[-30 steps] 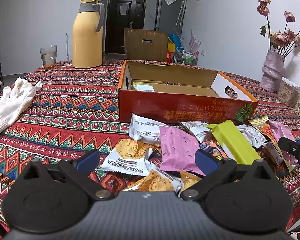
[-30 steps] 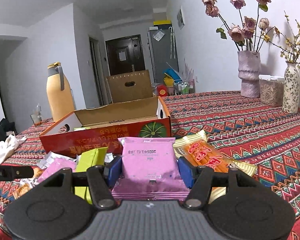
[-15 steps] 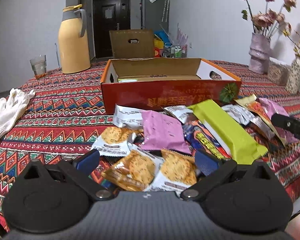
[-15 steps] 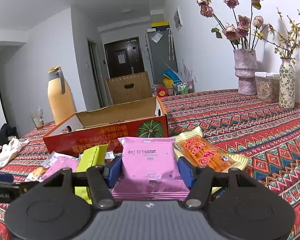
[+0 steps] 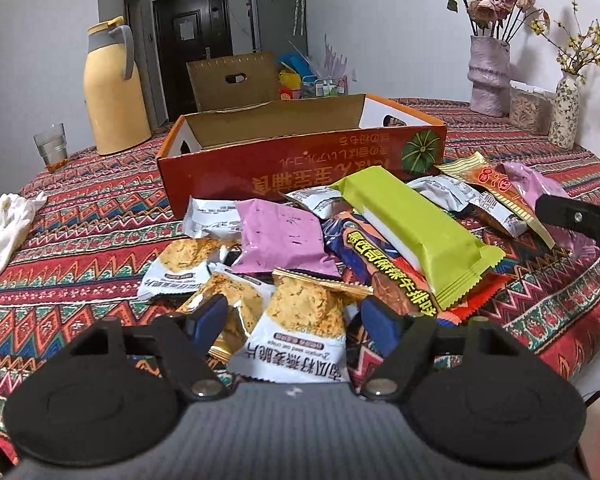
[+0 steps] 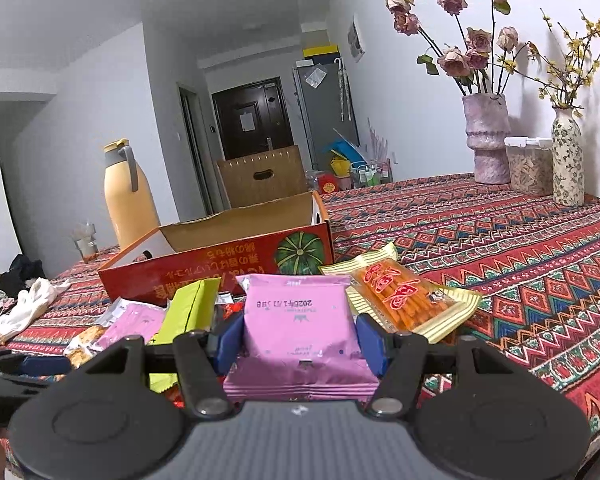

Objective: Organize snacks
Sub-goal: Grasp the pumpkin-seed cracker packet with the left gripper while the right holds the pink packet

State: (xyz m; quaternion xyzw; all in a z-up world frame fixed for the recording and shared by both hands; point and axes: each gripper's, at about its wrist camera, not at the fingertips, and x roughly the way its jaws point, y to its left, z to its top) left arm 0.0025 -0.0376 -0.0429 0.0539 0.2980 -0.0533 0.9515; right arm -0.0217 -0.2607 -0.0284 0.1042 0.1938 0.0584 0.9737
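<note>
Between closing left jaws: cracker packet (image 5: 304,332), pads apart.

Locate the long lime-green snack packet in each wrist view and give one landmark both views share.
Left wrist view: the lime-green packet lies right of centre, slanting across the snack pile in front of the red box.
Right wrist view: the lime-green packet sits left of centre, beside the pink packet between the right gripper's pads.
Shared landmark: the yellow thermos.
</note>
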